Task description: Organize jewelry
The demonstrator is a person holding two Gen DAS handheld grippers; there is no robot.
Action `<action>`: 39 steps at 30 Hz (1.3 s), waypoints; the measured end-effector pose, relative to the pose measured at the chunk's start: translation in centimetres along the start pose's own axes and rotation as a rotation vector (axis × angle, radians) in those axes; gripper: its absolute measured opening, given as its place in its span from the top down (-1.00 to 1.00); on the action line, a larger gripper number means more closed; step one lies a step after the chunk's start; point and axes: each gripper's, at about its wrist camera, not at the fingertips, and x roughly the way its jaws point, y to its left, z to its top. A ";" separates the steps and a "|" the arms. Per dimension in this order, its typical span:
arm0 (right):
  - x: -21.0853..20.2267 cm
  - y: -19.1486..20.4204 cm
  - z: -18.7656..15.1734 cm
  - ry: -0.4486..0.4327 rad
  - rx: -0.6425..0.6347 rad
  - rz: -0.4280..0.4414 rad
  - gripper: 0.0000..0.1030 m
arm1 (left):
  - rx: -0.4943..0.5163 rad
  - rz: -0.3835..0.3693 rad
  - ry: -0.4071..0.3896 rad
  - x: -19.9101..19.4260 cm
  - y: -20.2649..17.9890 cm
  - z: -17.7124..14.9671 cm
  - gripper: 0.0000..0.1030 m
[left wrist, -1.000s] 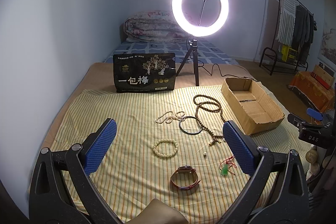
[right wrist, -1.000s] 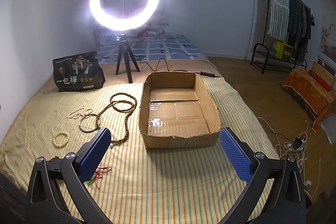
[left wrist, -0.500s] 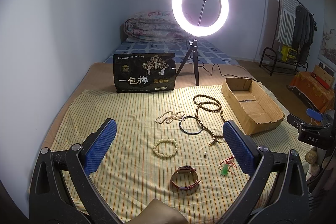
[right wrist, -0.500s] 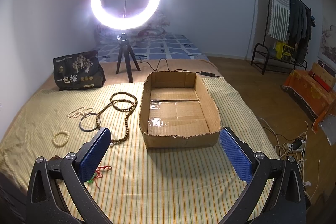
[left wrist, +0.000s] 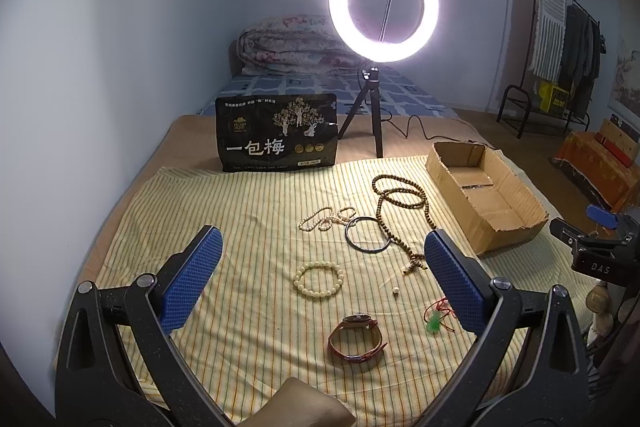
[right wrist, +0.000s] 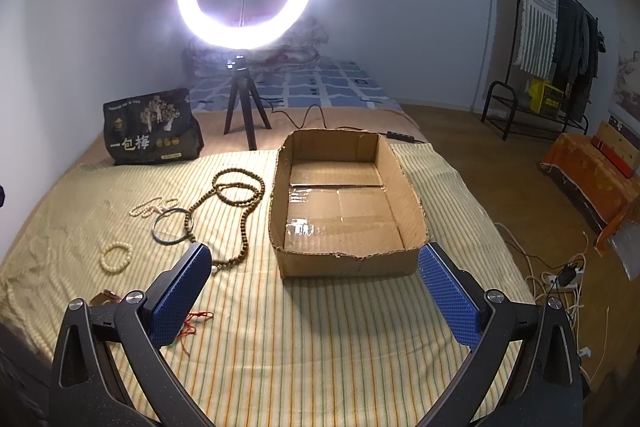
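- My left gripper (left wrist: 320, 279) hangs over the striped cloth (left wrist: 248, 227), fingers spread wide, nothing between them.
- Jewelry on the cloth, left to right: pearl strand (left wrist: 325, 219), cream bead bracelet (left wrist: 319, 281), brown-strap watch (left wrist: 356, 339), dark bangle (left wrist: 369, 239), long wooden bead necklace (left wrist: 400, 203), green pendant on red cord (left wrist: 434, 323).
- Cardboard box (right wrist: 348, 261) sits right of the jewelry, apart from it.
- My right gripper (right wrist: 314, 291) hangs in front of the box, fingers apart, holding nothing.
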 end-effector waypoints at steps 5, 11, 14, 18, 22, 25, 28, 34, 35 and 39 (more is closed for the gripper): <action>0.8 0.6 -0.4 0.027 -0.020 0.020 -0.99 | 0.008 0.004 0.013 0.8 -0.1 -0.3 -0.99; 2.0 1.8 -0.9 0.064 -0.061 0.075 -0.99 | 0.012 -0.010 0.066 2.6 0.2 -1.2 -0.99; 2.7 2.4 -1.4 0.084 -0.082 0.109 -0.99 | 0.015 -0.007 0.108 3.9 0.3 -1.8 -0.99; 3.7 3.2 -2.2 0.129 -0.107 0.161 -0.99 | 0.004 -0.048 0.172 5.4 0.6 -2.8 -0.99; 4.8 4.2 -3.1 0.189 -0.132 0.241 -0.99 | -0.008 -0.062 0.228 6.8 0.9 -4.2 -0.99; 5.6 5.1 -3.8 0.241 -0.159 0.281 -0.99 | -0.012 -0.082 0.268 7.8 0.8 -5.1 -0.99; 6.5 6.2 -4.5 0.287 -0.190 0.322 -0.88 | 0.010 -0.091 0.292 8.5 0.4 -5.8 -0.88; 8.0 8.5 -6.2 0.373 -0.262 0.391 -0.51 | 0.031 -0.098 0.361 10.2 0.1 -7.7 -0.62; 8.3 8.8 -6.5 0.387 -0.266 0.395 -0.45 | 0.031 -0.101 0.383 10.7 0.1 -8.1 -0.56; 9.5 9.2 -7.1 0.432 -0.263 0.408 -0.27 | 0.029 -0.115 0.431 11.8 0.1 -9.0 -0.36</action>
